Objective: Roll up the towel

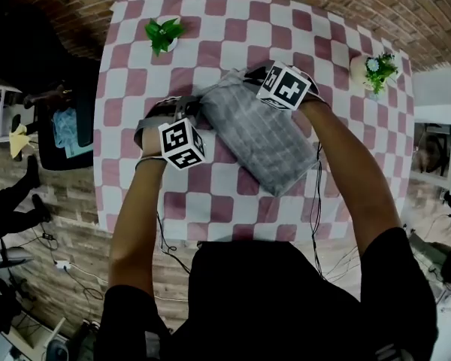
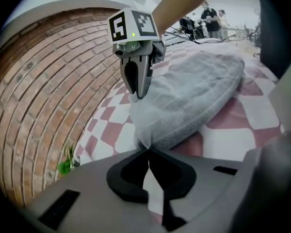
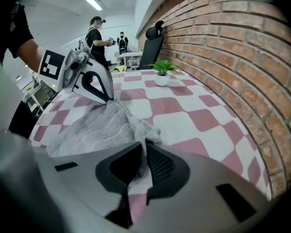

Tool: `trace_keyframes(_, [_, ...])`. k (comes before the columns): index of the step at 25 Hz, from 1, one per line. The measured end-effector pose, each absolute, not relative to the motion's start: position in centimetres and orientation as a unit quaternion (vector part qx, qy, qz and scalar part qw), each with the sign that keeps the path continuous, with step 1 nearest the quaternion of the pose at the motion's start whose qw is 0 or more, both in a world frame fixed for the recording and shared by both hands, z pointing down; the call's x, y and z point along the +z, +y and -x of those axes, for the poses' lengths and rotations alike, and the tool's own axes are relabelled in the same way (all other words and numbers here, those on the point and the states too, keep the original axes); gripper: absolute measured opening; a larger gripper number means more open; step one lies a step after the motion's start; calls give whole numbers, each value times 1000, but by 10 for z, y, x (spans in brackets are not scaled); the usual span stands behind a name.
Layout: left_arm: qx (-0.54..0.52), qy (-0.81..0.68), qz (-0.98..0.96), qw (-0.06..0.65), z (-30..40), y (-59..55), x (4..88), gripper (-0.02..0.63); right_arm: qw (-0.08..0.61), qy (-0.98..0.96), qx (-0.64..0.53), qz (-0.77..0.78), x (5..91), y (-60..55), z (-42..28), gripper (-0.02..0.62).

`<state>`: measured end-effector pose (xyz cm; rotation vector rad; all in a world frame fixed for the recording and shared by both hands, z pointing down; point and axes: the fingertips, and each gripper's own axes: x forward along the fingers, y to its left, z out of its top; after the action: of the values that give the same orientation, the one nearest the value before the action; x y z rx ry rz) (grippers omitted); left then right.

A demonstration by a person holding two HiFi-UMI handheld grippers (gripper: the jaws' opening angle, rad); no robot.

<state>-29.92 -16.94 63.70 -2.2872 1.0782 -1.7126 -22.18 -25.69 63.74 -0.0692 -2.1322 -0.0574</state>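
The left gripper [image 2: 148, 149] and right gripper [image 3: 144, 147] each pinch a far corner of the towel [image 1: 259, 134], whose long axis runs diagonally toward the person.

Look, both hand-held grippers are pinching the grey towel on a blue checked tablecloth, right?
No: the tablecloth is red-and-white checked, not blue, as the head view shows. The left hand-held gripper and right hand-held gripper do pinch the grey towel.
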Motion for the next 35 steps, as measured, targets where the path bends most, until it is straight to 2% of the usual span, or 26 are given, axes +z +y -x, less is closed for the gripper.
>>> trace_keyframes(7, [-586, 276, 748, 147, 254, -264, 638, 8, 475, -877, 10, -75, 638, -311, 153, 38])
trace_keyframes(16, [-555, 258, 769, 186, 190, -333, 636, 14, 443, -873, 45, -197, 632, -343, 74, 38])
trace_keyframes(18, [-547, 278, 770, 175, 190, -336, 634, 40, 423, -881, 23, -212, 628, -344, 71, 88])
trace_keyframes(20, [-537, 308, 770, 155, 198, -335, 629, 100, 399, -890, 3, -221, 619, -341, 68, 139])
trace_keyframes(21, [-532, 322, 770, 145, 204, -333, 625, 156, 384, -896, -4, -222, 613, -337, 67, 174])
trace_keyframes(22, [-527, 335, 769, 135, 210, -330, 621, 201, 369, -903, -11, -221, 607, -332, 65, 179])
trace_keyframes(24, [-511, 359, 772, 118, 219, -317, 609, 242, 341, -917, -24, -205, 593, -313, 62, 189])
trace_keyframes(29, [-472, 381, 790, 88, 223, -254, 583, 255, 309, -940, -56, -130, 570, -240, 53, 209])
trace_keyframes(35, [-423, 342, 839, 1, 177, -147, 582, 234, 310, -948, -54, -51, 575, -136, 39, 212])
